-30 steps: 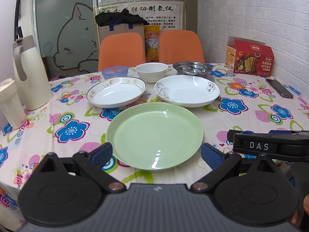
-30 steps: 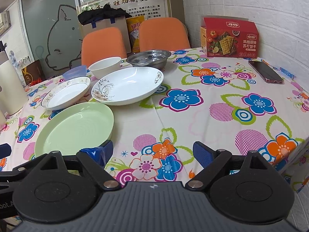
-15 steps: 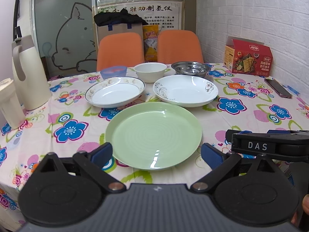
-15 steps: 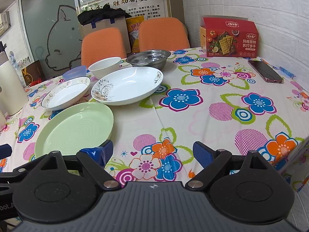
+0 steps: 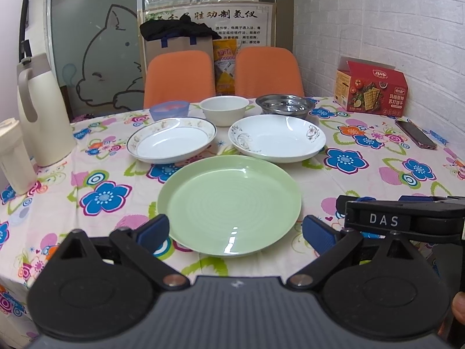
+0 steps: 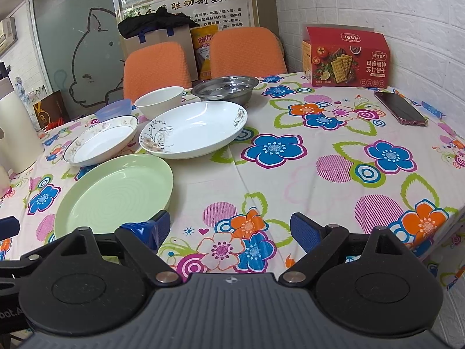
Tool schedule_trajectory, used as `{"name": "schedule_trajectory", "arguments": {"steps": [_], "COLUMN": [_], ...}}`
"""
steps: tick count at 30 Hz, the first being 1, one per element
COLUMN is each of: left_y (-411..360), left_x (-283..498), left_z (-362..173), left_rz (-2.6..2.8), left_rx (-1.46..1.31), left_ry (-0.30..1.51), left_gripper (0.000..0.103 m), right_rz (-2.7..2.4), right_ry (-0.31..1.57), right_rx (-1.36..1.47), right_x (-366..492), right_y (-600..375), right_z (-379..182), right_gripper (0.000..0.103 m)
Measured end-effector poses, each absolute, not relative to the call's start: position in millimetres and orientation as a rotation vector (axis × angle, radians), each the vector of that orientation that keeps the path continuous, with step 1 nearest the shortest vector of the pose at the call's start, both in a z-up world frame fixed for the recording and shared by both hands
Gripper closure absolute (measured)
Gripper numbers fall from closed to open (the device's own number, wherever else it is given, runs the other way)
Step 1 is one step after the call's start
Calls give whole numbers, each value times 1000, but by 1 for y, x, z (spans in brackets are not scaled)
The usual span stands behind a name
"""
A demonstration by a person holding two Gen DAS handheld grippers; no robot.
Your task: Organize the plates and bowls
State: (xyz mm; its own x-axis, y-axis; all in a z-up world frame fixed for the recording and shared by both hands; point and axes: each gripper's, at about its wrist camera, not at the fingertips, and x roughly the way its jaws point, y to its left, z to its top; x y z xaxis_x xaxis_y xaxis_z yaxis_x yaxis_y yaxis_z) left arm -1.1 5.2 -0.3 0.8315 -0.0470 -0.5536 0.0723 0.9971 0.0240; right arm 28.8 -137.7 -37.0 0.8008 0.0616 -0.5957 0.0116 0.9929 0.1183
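Bare tablecloth (image 6: 305, 174) is seen right of the green plate (image 6: 116, 192). Behind that plate, passage is blocked by two white plates (image 5: 277, 138) set close together.

I see my left gripper (image 5: 234, 231) with jaws spread wide, hovering at the near rim of the green plate (image 5: 229, 203) on the desk (image 5: 363, 171).

Red cracker box (image 6: 347, 56), phone (image 6: 400, 108) near wall; cream jug (image 5: 40, 110) at left; two orange chairs (image 5: 178, 78) behind.
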Motion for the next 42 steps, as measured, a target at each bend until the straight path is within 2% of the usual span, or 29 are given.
{"name": "schedule_trajectory", "arguments": {"steps": [35,42], "left_y": [33,75], "left_x": [15,14], "left_z": [5,13], "left_rz": [-60,-106], "left_rx": [13,-6], "left_ry": [597,607], "left_gripper": [6,6], "right_rz": [45,60], "right_ry": [571,603], "right_rx": [157,80], "right_x": [37,47], "right_y": [-131,-126], "right_z": [-22,-16], "right_gripper": [26,26]}}
